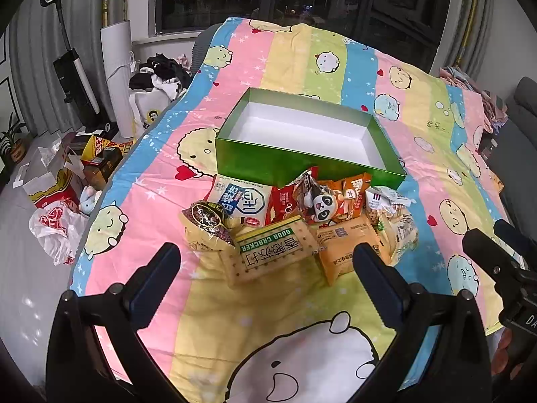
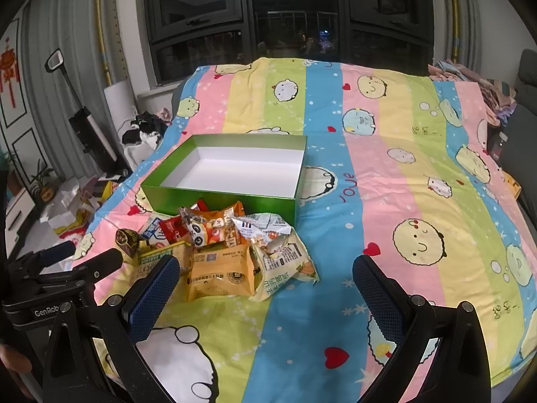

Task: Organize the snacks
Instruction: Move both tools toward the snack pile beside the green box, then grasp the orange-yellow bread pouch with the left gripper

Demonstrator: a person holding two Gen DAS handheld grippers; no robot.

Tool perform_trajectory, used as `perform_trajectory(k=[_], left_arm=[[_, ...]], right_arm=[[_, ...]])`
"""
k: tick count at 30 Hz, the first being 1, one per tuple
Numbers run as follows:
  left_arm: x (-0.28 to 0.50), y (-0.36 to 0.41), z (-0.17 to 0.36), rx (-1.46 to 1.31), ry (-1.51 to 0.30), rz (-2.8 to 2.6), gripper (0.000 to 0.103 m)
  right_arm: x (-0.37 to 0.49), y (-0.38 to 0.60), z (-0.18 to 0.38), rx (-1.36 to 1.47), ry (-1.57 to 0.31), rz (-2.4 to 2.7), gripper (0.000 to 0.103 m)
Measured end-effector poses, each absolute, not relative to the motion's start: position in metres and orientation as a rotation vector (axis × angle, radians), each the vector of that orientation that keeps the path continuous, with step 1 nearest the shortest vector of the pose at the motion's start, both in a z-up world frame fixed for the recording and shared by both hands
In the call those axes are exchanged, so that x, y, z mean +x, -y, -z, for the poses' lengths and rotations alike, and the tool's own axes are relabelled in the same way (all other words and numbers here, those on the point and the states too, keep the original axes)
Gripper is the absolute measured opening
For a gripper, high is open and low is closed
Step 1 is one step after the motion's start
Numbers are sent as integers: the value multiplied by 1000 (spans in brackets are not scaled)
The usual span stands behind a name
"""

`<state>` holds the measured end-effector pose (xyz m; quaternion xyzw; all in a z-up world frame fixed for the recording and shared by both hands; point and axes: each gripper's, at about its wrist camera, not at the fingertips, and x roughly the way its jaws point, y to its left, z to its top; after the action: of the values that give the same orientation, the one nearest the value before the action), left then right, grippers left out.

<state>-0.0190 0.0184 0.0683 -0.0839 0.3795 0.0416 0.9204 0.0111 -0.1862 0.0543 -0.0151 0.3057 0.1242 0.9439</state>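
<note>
A pile of snack packets (image 1: 295, 221) lies on a striped cartoon bedsheet (image 1: 268, 305), just in front of an open green box (image 1: 302, 137) with a bare white inside. The pile includes a soda cracker pack (image 1: 268, 252), an orange packet (image 1: 345, 245) and a panda packet (image 1: 322, 206). My left gripper (image 1: 266, 268) is open and empty, just short of the cracker pack. My right gripper (image 2: 265, 278) is open and empty, near the pile (image 2: 228, 248) and to its right. The box (image 2: 231, 171) stands behind the pile.
Left of the bed, the floor holds cartons (image 1: 50, 174), a plastic bag (image 1: 57, 228), clothes (image 1: 161, 77) and a vacuum (image 1: 74, 77). Folded cloth (image 2: 470, 80) lies at the bed's far right. The right gripper shows at the left wrist view's right edge (image 1: 496, 262).
</note>
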Motion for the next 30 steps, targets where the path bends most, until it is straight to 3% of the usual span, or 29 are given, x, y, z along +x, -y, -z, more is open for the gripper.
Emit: perform_trajectory(k=[19,30], left_arm=[[-11,-19,-63,-183,-796,-58,103],[-5,-39,-32,-375,-859,97,102]], right_arm=[[13,180,-49,-45,-640,-268,102],[33,185,-6,93,-748,-521,102]])
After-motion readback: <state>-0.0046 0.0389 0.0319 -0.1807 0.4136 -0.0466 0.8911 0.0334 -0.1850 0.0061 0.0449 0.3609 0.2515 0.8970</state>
